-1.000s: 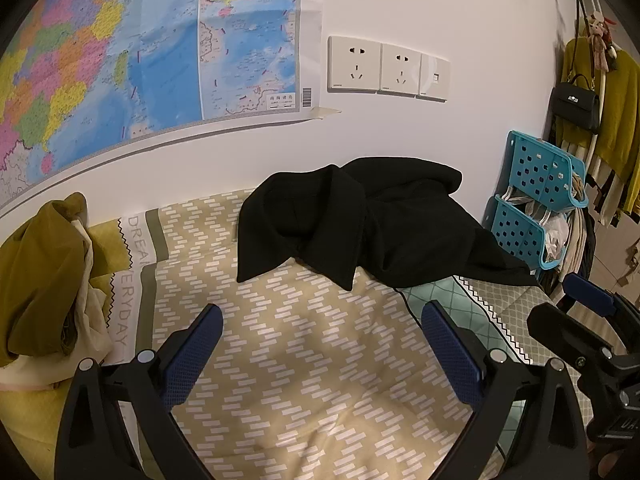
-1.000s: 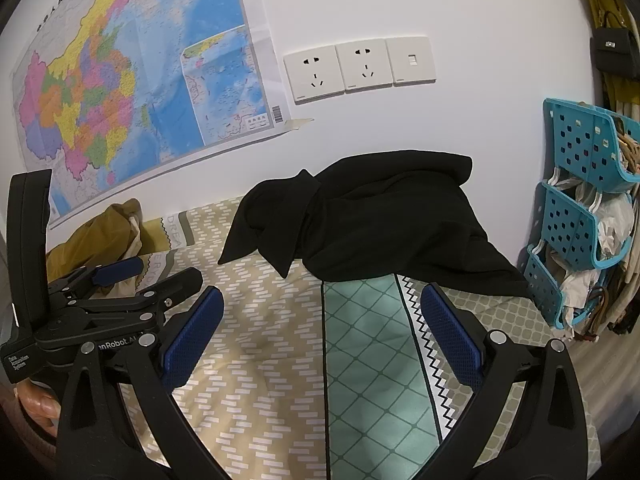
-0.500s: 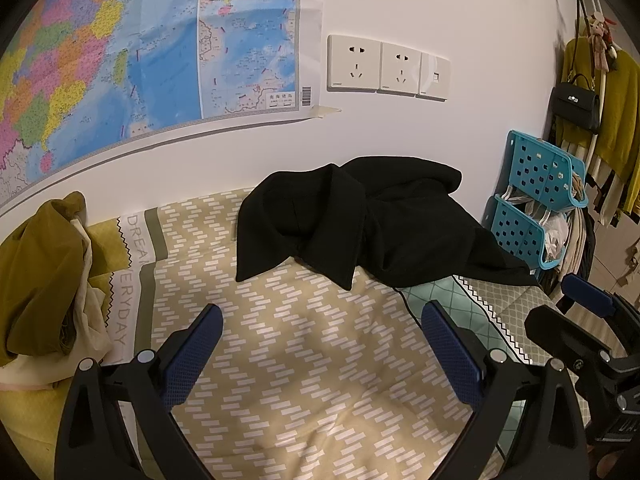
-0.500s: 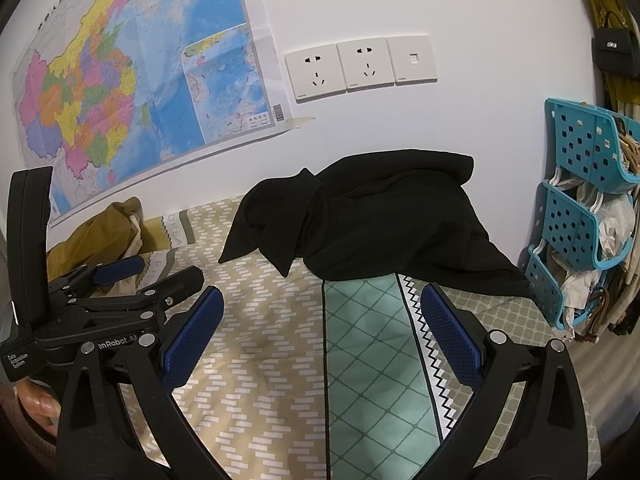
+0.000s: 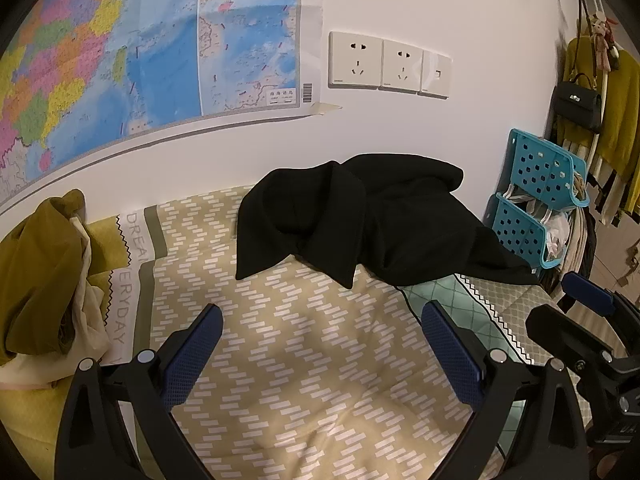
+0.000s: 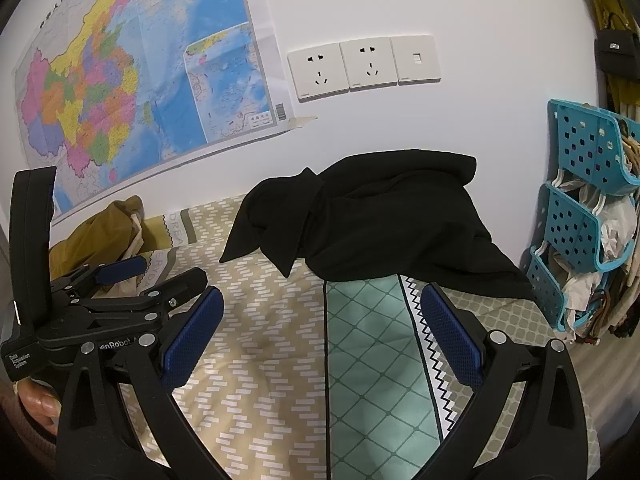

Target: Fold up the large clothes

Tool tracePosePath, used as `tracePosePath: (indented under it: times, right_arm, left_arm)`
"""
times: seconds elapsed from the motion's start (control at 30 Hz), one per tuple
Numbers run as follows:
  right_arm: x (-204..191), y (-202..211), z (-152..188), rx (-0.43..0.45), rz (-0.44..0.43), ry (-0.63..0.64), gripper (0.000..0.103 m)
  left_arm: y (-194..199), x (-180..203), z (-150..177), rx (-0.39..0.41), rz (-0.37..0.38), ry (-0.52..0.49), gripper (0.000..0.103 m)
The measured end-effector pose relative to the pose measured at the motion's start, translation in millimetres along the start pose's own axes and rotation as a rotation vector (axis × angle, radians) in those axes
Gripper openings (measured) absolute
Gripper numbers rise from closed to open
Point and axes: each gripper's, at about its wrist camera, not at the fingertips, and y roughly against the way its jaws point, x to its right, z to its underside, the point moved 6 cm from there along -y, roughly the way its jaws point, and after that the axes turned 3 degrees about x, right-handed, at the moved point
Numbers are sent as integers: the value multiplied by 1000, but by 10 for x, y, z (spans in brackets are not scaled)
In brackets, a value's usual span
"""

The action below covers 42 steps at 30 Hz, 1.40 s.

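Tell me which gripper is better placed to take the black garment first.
Probably the left gripper: a loose corner of the black garment hangs almost straight ahead of its open fingers. The right gripper, also open, faces mostly bedding, with the garment further up.

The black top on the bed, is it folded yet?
Not folded. The black top lies crumpled in a heap against the wall, one flap flopped over the bed. Both grippers are open, away from it.
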Motion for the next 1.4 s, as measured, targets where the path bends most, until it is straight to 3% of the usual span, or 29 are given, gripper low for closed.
tracePosePath:
  times: [0.4,0.57,0.7,0.97,1.1,1.27,1.3,1.33,1.4]
  right_arm:
    - [-16,-70,1,-9,-5,18,97]
    - [-19,-222,-66,-43,-15,70,97]
    - [-32,-549,-162,-115,-11,145,97]
    - [-101,-1672,-346,-284,3,349,97]
    - [-80,-2114,-403,-317,9,431,97]
    - [-89,-2510,-346,-403,-117,418,97]
    - [-102,-2523,-360,-399,-130,421,95]
    - [-137,-2494,-370,-392,-183,414,73]
    - [-158,-2450,-418,-399,-240,396,39]
  left_arm:
    - [-95,-10,5,-22,10,6,96]
    - [-197,-183,44,-45,-32,8,96]
    - [-324,-388,26,-67,-67,22,96]
    - [-564,-736,-33,-92,-143,36,96]
    - [-687,-888,-8,-120,-163,52,96]
    - [-837,-1037,29,-153,-186,66,96]
    - [-868,-1066,31,-156,-191,68,96]
    - [-897,-1091,33,-159,-198,68,96]
    - [-940,-1141,40,-163,-208,70,96]
